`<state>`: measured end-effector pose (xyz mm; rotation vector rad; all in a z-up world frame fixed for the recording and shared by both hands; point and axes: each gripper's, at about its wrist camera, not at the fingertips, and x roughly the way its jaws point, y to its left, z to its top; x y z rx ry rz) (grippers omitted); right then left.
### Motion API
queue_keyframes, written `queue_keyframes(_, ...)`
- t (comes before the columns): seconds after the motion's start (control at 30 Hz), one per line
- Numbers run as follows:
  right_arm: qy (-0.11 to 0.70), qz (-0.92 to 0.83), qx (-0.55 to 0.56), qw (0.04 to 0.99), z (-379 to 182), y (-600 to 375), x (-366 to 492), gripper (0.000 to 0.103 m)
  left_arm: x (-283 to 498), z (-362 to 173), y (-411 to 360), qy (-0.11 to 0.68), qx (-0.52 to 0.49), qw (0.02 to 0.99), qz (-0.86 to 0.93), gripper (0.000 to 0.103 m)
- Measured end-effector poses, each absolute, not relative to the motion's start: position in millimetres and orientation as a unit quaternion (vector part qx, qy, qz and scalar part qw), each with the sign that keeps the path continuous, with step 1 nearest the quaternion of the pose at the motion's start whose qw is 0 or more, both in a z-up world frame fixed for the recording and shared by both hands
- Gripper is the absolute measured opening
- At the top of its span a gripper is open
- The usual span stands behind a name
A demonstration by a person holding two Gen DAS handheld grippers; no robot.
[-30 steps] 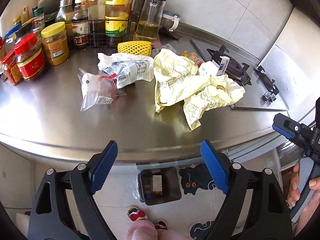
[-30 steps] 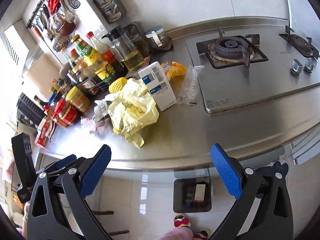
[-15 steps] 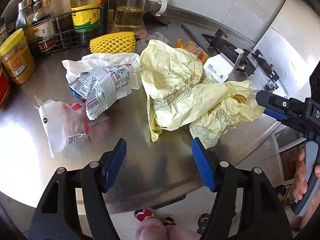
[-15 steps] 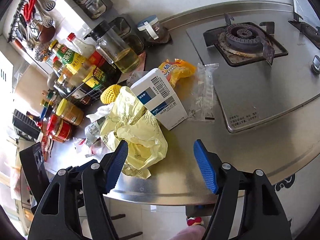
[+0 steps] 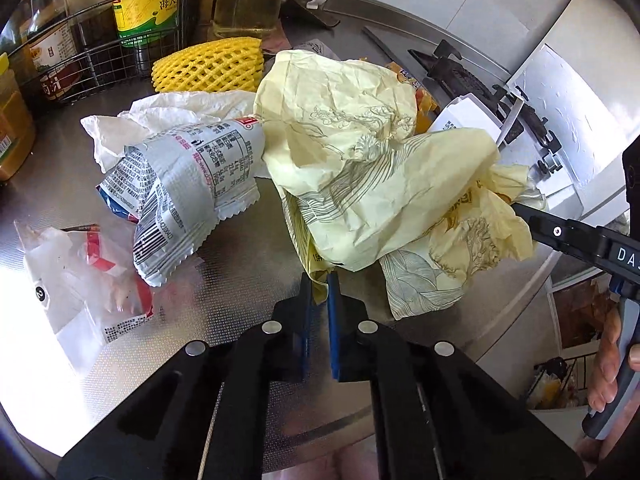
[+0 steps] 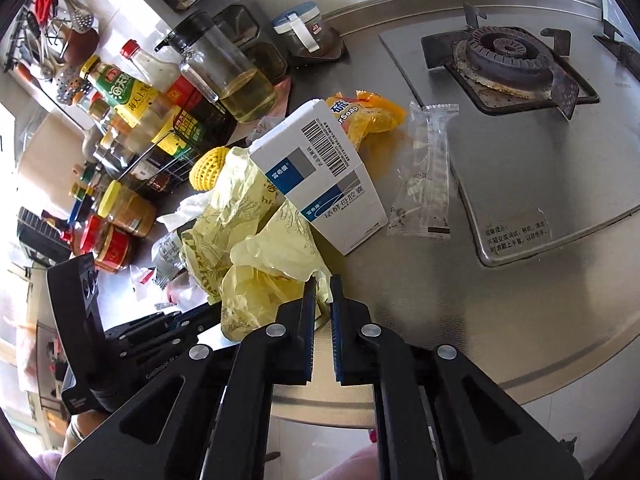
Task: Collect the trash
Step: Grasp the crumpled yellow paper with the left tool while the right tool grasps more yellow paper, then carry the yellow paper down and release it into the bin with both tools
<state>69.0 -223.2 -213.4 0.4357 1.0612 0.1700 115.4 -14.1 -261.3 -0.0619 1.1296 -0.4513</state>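
A crumpled pale yellow plastic bag [image 5: 360, 168] lies in the middle of the steel counter [image 5: 224, 304]; it also shows in the right wrist view [image 6: 256, 272]. My left gripper [image 5: 319, 284] is shut on the bag's near left edge. My right gripper [image 6: 320, 284] is shut on the bag's right edge. Other trash lies around: a grey printed wrapper [image 5: 188, 184], a clear wrapper with red print [image 5: 84, 280], a white tissue [image 5: 168, 116], a yellow foam net [image 5: 210, 66], a white and blue box [image 6: 320, 176], a yellow soap packet [image 6: 368, 114] and a clear sleeve [image 6: 426, 176].
A wire rack of sauce bottles [image 5: 100, 32] and an oil jug [image 6: 224, 68] stand at the back left. Jars [image 6: 120, 216] line the left side. The gas hob [image 6: 508, 60] lies to the right. The counter's front edge [image 6: 520, 376] is close to both grippers.
Both grippers moved in over the counter toward the yellow bag and went from wide open to shut on its edges, the left on the near left edge, the right on the right edge.
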Motion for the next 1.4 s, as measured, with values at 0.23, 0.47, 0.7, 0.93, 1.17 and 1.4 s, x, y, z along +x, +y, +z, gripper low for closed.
queue_keyframes(0.23,0.469,0.100,0.207,0.852,-186,-227,48,0.006,95,-236,-10,0.505,-0.021,0.838,-0.205,0.004)
queue_keyframes(0.47,0.451,0.117,0.159,0.871,-156,-219,12,0.006,45,-194,-11,0.467,-0.007,0.865,-0.183,0.004)
queue_keyframes(0.7,0.451,0.116,0.132,0.875,-144,-237,-47,0.006,-27,-169,-15,0.447,-0.010,0.880,-0.158,0.004)
queue_keyframes(0.93,0.469,0.121,0.123,0.866,-155,-259,-112,0.006,-105,-169,-31,0.458,-0.013,0.874,-0.161,0.004)
queue_keyframes(1.17,0.527,0.107,0.115,0.835,-209,-271,-145,0.006,-150,-205,-42,0.501,-0.021,0.850,-0.164,0.004)
queue_keyframes(1.4,0.589,0.077,0.100,0.798,-292,-271,-139,0.006,-154,-283,-46,0.571,-0.025,0.806,-0.154,0.004)
